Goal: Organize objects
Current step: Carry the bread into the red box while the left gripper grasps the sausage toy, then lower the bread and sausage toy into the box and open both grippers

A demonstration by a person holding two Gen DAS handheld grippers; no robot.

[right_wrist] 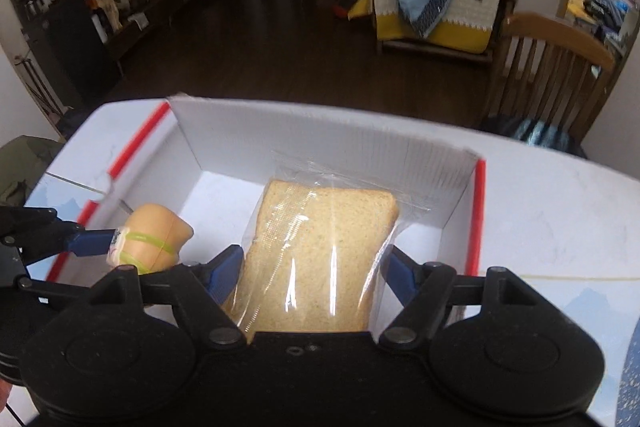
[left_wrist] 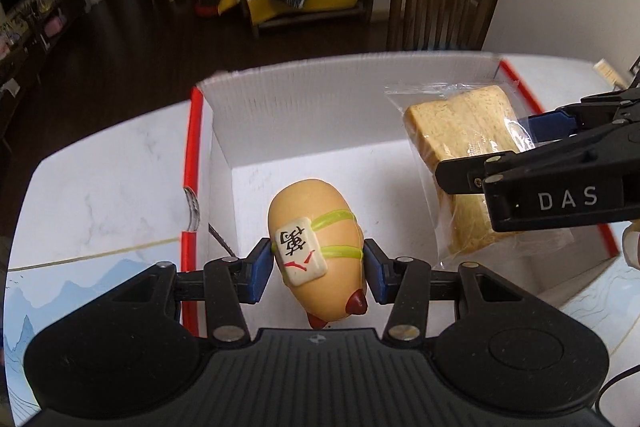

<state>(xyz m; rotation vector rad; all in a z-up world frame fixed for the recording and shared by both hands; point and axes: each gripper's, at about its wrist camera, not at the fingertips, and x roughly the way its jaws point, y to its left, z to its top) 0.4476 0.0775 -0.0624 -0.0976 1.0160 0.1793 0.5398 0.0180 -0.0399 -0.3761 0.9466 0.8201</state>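
Left wrist view: the left gripper (left_wrist: 319, 269) is pinching a tan rubber toy (left_wrist: 316, 251) between its blue pads, holding it over the open white box (left_wrist: 344, 99) with red-edged flaps that is sitting on the marble-patterned table (left_wrist: 108, 163). A white mahjong-style tile (left_wrist: 299, 251), strapped to the toy by two yellow-green bands, is bearing a black Chinese character above a small red mark. The toy's long axis is running away from the camera, its rounded end pointing toward the box's far wall and its dark red nubs sitting nearest the lens. From the right edge, the right gripper (left_wrist: 504, 155), lettered "DAS" in white, is gripping a bag of sliced bread (left_wrist: 460, 131) over the box's right half.

Right wrist view: the right gripper (right_wrist: 312, 277) is clamping the clear-wrapped sliced bread (right_wrist: 320, 251) from both sides, jaws standing wide around the loaf. The bread is standing on edge over the box (right_wrist: 320, 131), its long axis running away from the lens and its domed crust pointing at the far wall. No label is readable on the wrapper. At left, the left gripper (right_wrist: 110, 247) is holding the toy (right_wrist: 154, 239) above the box's left side, just beside the bread.
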